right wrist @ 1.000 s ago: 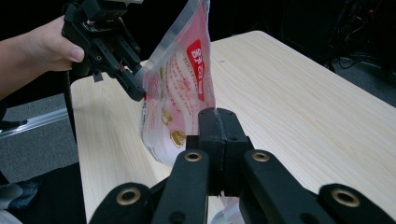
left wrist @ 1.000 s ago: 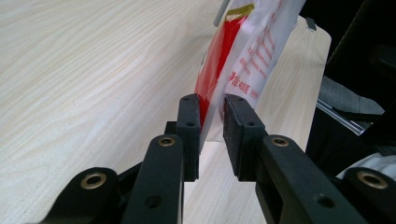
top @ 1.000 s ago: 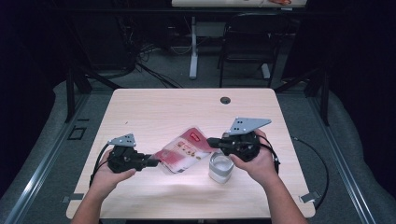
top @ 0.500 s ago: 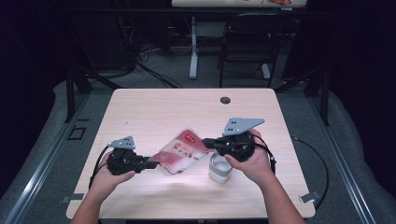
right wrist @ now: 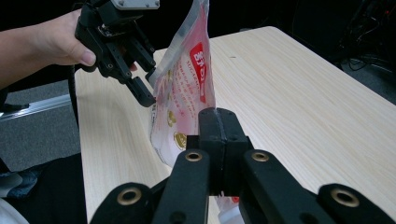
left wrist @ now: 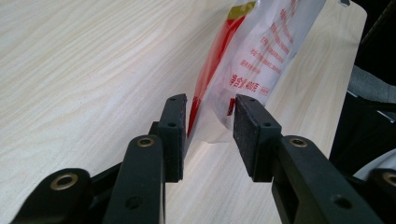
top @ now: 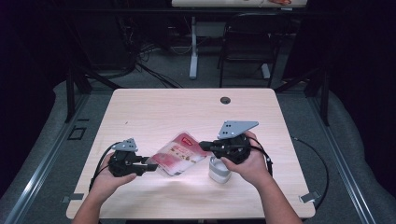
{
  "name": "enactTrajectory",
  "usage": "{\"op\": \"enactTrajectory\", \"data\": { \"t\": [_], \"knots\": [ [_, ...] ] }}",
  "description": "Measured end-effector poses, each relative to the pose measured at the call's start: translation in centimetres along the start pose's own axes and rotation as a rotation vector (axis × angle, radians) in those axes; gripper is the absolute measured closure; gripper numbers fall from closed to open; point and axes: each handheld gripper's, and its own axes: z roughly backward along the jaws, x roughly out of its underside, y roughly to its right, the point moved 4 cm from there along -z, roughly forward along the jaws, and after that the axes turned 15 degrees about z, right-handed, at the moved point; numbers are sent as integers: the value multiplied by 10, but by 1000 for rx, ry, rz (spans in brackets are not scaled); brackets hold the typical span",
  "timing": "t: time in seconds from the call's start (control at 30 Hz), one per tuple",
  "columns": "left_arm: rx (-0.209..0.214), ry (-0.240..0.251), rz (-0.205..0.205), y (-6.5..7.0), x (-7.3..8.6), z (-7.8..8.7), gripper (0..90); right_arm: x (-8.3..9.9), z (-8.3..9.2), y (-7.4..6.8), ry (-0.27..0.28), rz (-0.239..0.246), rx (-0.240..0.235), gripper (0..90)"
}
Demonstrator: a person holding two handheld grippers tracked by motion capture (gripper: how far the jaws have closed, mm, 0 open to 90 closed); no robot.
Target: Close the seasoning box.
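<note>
Two claws met at one red-and-white pouch [top: 176, 154]: right claw [right wrist: 217, 122] was clamped on its edge, left claw [left wrist: 209, 125] was spread around the other end. Pouch hung over the desk [top: 177, 107], white jar [top: 218, 170] just beside.

Overhead light falls hard on the pale wooden table [top: 154, 112], with a glare patch at its near edge around the white container [top: 218, 170]; the floor and surroundings are dim to black. High view soft and low in detail. Both gripper views sharper at mid-distance: printed pouch [left wrist: 261, 51] legible, its glossy film catching highlights, nearest jaw parts slightly blurred.
</note>
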Motion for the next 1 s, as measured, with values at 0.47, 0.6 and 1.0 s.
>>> {"op": "enactTrajectory", "data": {
  "t": [0.47,0.6,1.0],
  "knots": [
    [-24,13,-12,0,0,-2,637,3,-8,-6,-41,26,-6,900],
    [-33,10,-14,0,1,-3,684,2,-9,-6,-39,26,-3,900],
    [-37,-12,-7,-1,4,-10,743,3,-12,-7,-44,26,-15,900]
  ]
}}
